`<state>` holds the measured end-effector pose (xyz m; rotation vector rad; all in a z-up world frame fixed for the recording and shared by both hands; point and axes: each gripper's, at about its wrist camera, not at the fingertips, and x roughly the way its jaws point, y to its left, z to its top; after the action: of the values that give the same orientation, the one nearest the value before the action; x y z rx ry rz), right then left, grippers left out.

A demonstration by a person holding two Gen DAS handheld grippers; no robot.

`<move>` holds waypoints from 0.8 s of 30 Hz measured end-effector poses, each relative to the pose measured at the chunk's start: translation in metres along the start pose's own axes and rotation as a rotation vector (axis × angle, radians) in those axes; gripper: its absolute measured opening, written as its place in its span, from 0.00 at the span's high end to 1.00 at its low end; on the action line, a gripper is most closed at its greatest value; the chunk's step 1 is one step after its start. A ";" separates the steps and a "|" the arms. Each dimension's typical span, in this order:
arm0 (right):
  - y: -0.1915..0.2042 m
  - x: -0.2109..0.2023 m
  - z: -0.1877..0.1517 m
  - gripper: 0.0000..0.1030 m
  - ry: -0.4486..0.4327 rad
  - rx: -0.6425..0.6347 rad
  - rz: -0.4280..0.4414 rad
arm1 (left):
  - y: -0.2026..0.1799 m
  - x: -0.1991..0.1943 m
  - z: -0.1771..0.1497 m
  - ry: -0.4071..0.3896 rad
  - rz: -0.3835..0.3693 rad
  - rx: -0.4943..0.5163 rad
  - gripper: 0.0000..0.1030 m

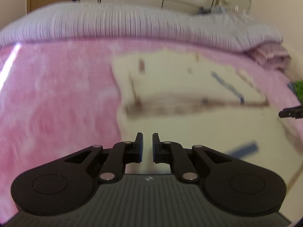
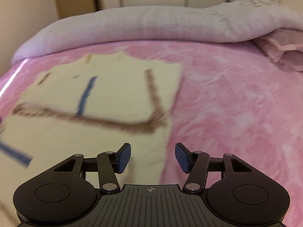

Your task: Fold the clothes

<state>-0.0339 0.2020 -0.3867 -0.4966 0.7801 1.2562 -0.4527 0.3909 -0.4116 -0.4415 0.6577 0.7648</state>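
The cream garment (image 2: pixel 106 98) is laid out flat on the pink bed (image 2: pixel 236 104), partly folded already: a brown-trimmed flap lies back over the lower layer, which makes sense if you're halving it before the next fold. It sits toward the bed's left side in the right view, with its far edge just short of the grey blanket (image 2: pixel 151 24) rolled along the bed's far edge.

Your left tool (image 1: pixel 147 143) is all but shut, just a sliver of gap showing, and nothing is pinched in it. It hangs above the garment's near left part, close to where cream meets pink. Your right tool (image 2: pixel 153 157) is about half open and also empty, right over the garment's near right edge, so my guess is you're lining up to grab that side.

View differences: the left camera catches the tip of your other tool (image 1: pixel 289 112) coming in from the right, plus something green (image 1: pixel 299 89) at the bed's right edge. The right camera misses both, but gives you the garment's whole right edge and the pink bundle (image 2: pixel 284 53) tucked under the blanket's end. Both views are motion-blurred, so trim details are mushy.
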 end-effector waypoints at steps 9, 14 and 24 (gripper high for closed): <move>0.018 -0.067 -0.098 0.45 -0.006 0.014 -0.011 | -0.020 -0.050 -0.073 -0.064 0.031 0.002 0.95; 0.037 -0.135 -0.171 0.45 -0.052 0.086 -0.069 | -0.045 -0.113 -0.120 -0.015 0.050 -0.067 0.95; 0.092 -0.232 -0.216 0.45 -0.053 0.253 -0.122 | -0.113 -0.224 -0.156 -0.040 0.120 -0.181 0.77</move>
<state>-0.2012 -0.0790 -0.3455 -0.2995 0.8385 1.0367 -0.5480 0.1172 -0.3549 -0.5543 0.5833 0.9490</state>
